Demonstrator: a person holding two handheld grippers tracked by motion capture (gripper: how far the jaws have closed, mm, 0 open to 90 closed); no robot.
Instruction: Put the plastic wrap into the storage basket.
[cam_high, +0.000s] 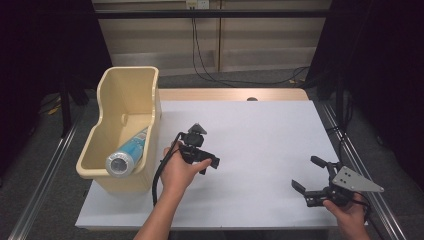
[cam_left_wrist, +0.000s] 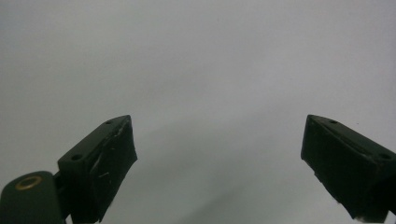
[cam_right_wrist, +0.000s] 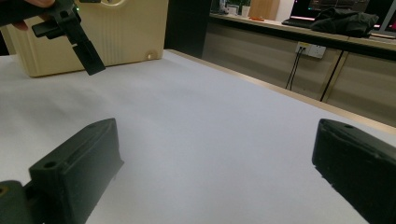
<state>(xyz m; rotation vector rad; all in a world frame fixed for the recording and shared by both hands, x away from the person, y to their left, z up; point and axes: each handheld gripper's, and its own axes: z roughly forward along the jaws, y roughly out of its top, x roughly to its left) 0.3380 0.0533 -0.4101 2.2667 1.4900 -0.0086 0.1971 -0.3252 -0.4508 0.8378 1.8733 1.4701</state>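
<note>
Counter (cam_high: 260, 150): covered by a white sheet; a strip of wood edge shows along the far side.
Bin (cam_high: 127, 100): cream plastic, tall-backed, standing at the left edge of the white sheet with its open top upward. In the right gripper view the bin (cam_right_wrist: 126, 32) stands at the far left, on the sheet.
Can (cam_high: 127, 155): blue-and-white cylinder lying tilted inside the bin, its silver round end toward the near wall and resting against the bin's near right rim.
Left tongs (cam_high: 207, 162): held in the left hand (cam_high: 177, 170), just right of the bin, over the sheet. Jaws stand well apart in the left gripper view (cam_left_wrist: 219, 158), with nothing but bare white sheet between them. A black cable trails down from the unit beside the forearm.
Left tongs, seen from the other side: in the right gripper view they (cam_right_wrist: 74, 35) show at upper left, in front of the bin, raised off the sheet.
Right tongs (cam_high: 307, 175): held in the right hand (cam_high: 345, 210) at the near right corner of the counter, grey three-cornered plate on top. Jaws spread wide, pointing left across the sheet; nothing between them. In the right gripper view (cam_right_wrist: 215, 163) both black jaws frame bare white sheet.
Spacing: the two tongs are well apart; neither touches the bin or the can.
Background: wall sockets with dark cables hanging beyond the far edge of the counter; dark floor on both sides.
</note>
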